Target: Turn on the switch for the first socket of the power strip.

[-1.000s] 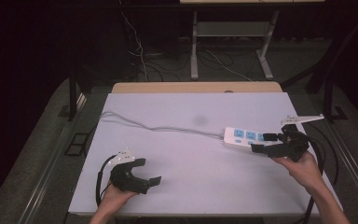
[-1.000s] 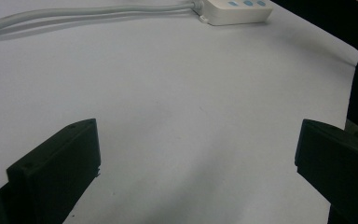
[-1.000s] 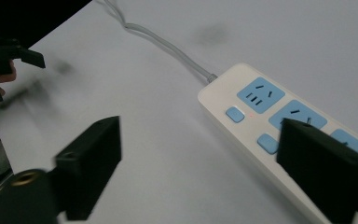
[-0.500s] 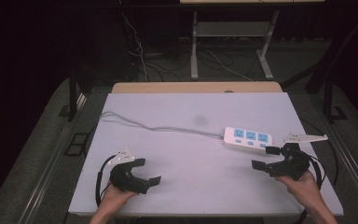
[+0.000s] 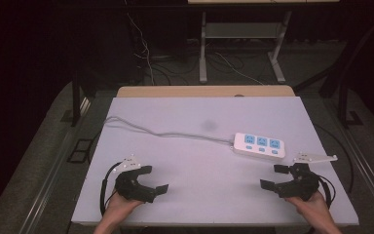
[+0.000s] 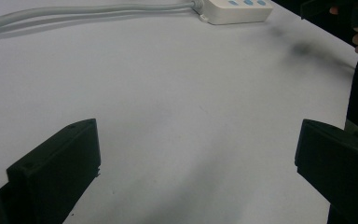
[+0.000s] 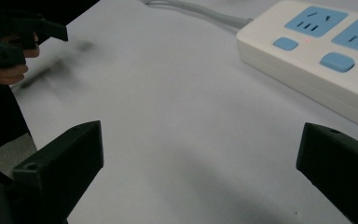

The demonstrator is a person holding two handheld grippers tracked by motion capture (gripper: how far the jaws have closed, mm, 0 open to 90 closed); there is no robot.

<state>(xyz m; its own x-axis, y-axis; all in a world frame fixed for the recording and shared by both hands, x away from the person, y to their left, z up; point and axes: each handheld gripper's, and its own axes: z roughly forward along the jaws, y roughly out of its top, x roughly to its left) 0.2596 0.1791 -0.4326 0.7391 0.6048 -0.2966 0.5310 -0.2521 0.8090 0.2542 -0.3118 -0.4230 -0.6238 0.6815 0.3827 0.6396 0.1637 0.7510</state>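
Observation:
A white power strip [image 5: 260, 145] with three blue sockets and blue switches lies on the white table [image 5: 195, 161], right of centre. Its grey cord [image 5: 160, 132] runs off to the table's far left. The strip [image 7: 321, 51] lies close ahead of my right gripper [image 5: 275, 176], which is open and empty near the front right edge, a little short of the strip. My left gripper [image 5: 155, 179] rests open and empty at the front left, far from the strip [image 6: 235, 8]. Both sets of jaws stand wide apart over bare tabletop.
A tan board [image 5: 204, 91] borders the table's far edge. Beyond it on the dark floor stand a metal table frame [image 5: 238, 44] and loose cables [image 5: 141, 44]. The other hand with its gripper [image 7: 14, 42] appears far off in the right gripper view.
My right gripper has pulled back from the power strip's right end toward the front edge of the table, and now sits open. The left gripper has stayed put.

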